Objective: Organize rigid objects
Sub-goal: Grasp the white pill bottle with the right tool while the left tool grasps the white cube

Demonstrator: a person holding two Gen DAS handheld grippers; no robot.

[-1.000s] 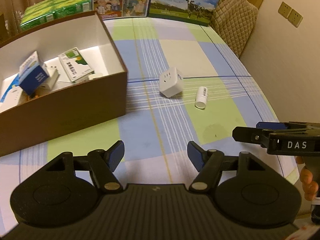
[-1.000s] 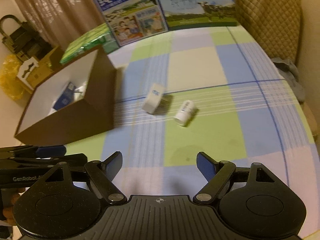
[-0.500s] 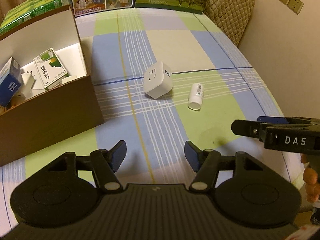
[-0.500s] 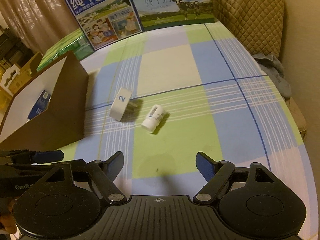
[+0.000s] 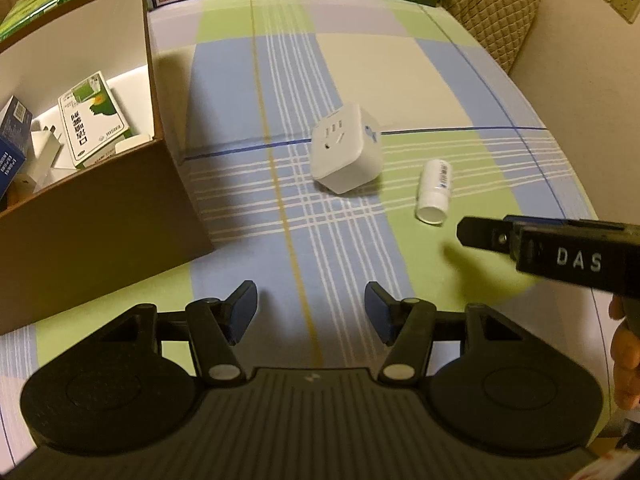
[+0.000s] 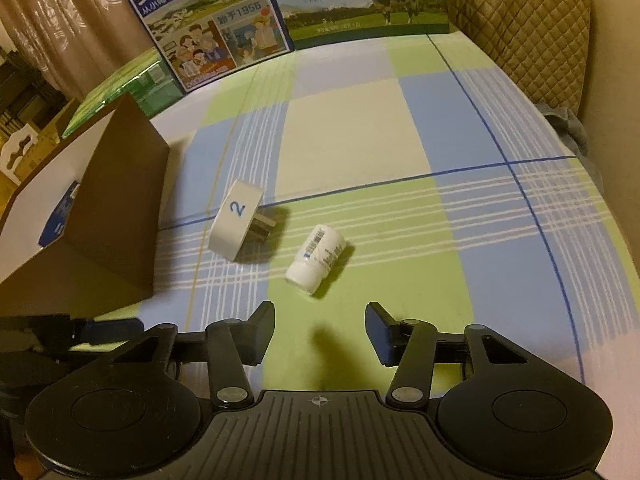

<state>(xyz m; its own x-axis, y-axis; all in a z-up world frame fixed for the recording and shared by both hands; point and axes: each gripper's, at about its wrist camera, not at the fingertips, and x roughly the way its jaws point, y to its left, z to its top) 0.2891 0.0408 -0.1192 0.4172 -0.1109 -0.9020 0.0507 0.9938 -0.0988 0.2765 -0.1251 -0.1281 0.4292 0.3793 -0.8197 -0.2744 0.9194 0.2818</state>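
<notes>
So we've got a big checked surface (image 6: 352,128) under us, blue, green and cream squares, with loads of open cloth running up to 12 o'clock and out to 3 o'clock. The far edge is walled off by two milk cartons (image 6: 360,0) stood upright, and a quilted cushion (image 6: 520,20) closes the 1 o'clock corner.

Over at 9 to 10 o'clock in our left view sits the brown cardboard box (image 5: 100,240), white inside, its near wall tall and its corner poking toward the middle. Inside we can see a green and white packet (image 5: 94,120), a dark blue carton (image 5: 12,140) cut off by the frame edge, and some white plug-like bits we can't really make out.

The white cube socket (image 5: 346,148) lies tilted on the cloth near the centre, just beside the box corner but not touching it. From our right view it shows a blue "2" and its prongs stick out toward 3 o'clock.

The small white bottle (image 6: 316,260) lies on its side just beside the cube, apart from it, cap end toward us at 12 o'clock of our right tongs (image 6: 320,332).

Left tongs (image 5: 310,312) are spread apart with nothing between them, over bare cloth. Right tongs are spread apart too, and empty.
</notes>
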